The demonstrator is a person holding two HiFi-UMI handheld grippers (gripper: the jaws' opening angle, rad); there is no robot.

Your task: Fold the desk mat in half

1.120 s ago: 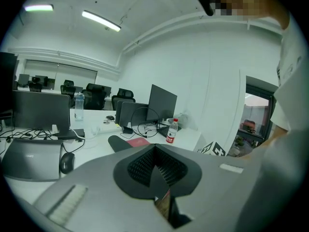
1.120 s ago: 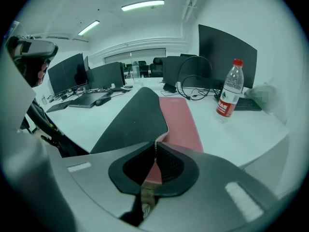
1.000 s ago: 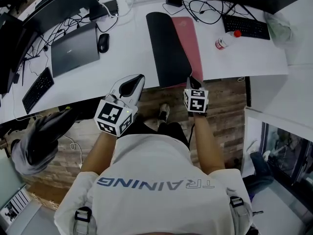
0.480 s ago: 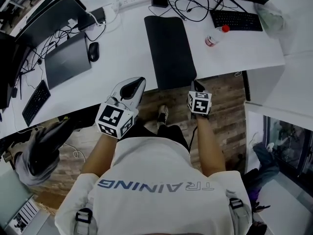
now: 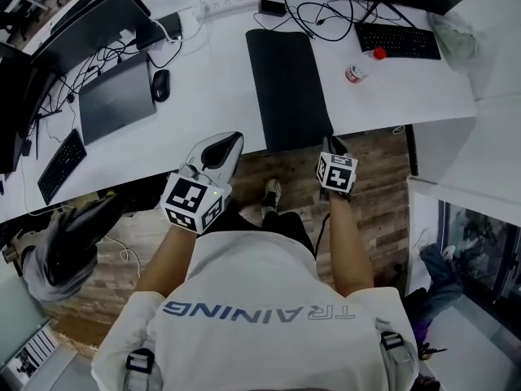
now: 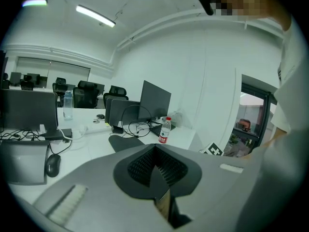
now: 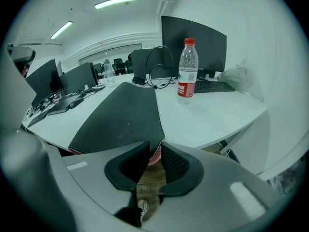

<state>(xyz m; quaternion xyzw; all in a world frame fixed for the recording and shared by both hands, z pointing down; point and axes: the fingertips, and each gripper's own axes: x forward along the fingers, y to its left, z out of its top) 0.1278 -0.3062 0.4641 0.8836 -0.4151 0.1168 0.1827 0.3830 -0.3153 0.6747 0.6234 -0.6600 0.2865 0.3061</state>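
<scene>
Mat (image 5: 289, 88): lying folded at upper centre.
Right gripper (image 7: 153, 156): I am opening it — mat corner between jaws.
Left gripper (image 6: 155, 173): sitting closed, empty.

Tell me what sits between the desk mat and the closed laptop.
A black mouse, right beside the laptop; the rest over to the desk mat is bare white desktop. The head view shows it.

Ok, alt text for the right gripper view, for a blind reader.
The right gripper is opening its jaws around the near corner of a black desk mat, a pink edge showing. A red-capped water bottle stands on the white desk beside the mat.
</scene>
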